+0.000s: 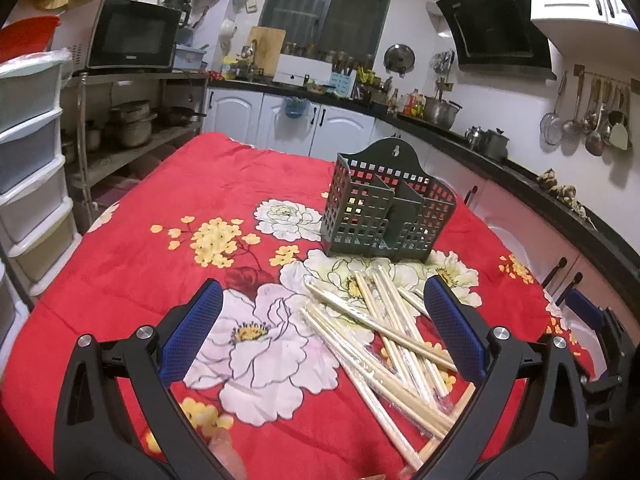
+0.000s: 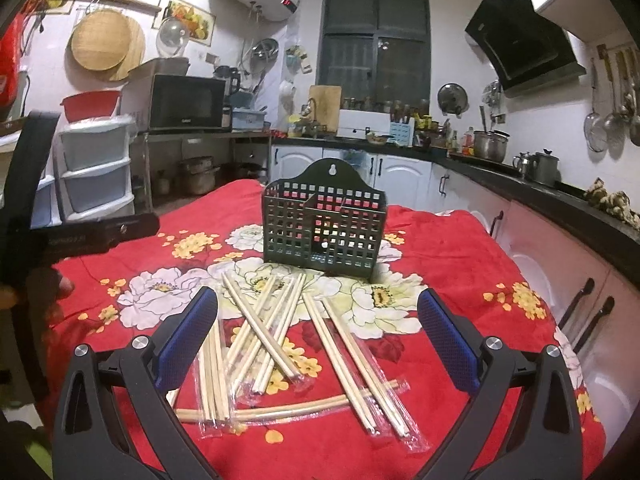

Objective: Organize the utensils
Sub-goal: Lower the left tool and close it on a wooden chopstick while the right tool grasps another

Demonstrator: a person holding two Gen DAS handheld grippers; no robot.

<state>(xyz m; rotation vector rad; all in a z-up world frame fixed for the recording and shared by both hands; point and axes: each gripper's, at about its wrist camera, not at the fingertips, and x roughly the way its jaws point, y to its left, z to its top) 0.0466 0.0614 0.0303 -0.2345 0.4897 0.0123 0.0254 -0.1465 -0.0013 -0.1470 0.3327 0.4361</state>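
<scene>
A dark green slotted utensil caddy (image 2: pixel 322 232) stands upright on the tabletop (image 2: pixel 460 248), which is covered by a red cloth printed with white and yellow flowers. The caddy has a raised back plate with a hanging hole, and dividers split its inside into compartments; no utensils show inside it. Just in front of the caddy, a loose heap of wooden chopsticks (image 2: pixel 280 340) lies on the cloth, pairs sealed in clear plastic sleeves, crossing one another at many angles.

The right gripper (image 2: pixel 318 340) hovers above the heap with its blue-padded fingers (image 2: pixel 188 336) spread wide, holding nothing; most of the chopsticks lie between and below them. The left gripper (image 1: pixel 324 330) is also released, fingers (image 1: pixel 454 328) wide apart and empty, over the white flower to the left of the heap (image 1: pixel 384 344), with the caddy (image 1: pixel 386 210) beyond. In the right wrist view the left gripper's black body shows at the left edge.

Around the tabletop, a microwave (image 2: pixel 186 102) sits on a metal shelf, a steel pot (image 2: pixel 490 145) stands on the dark counter, and ladles (image 1: pixel 592 120) hang on the wall.
</scene>
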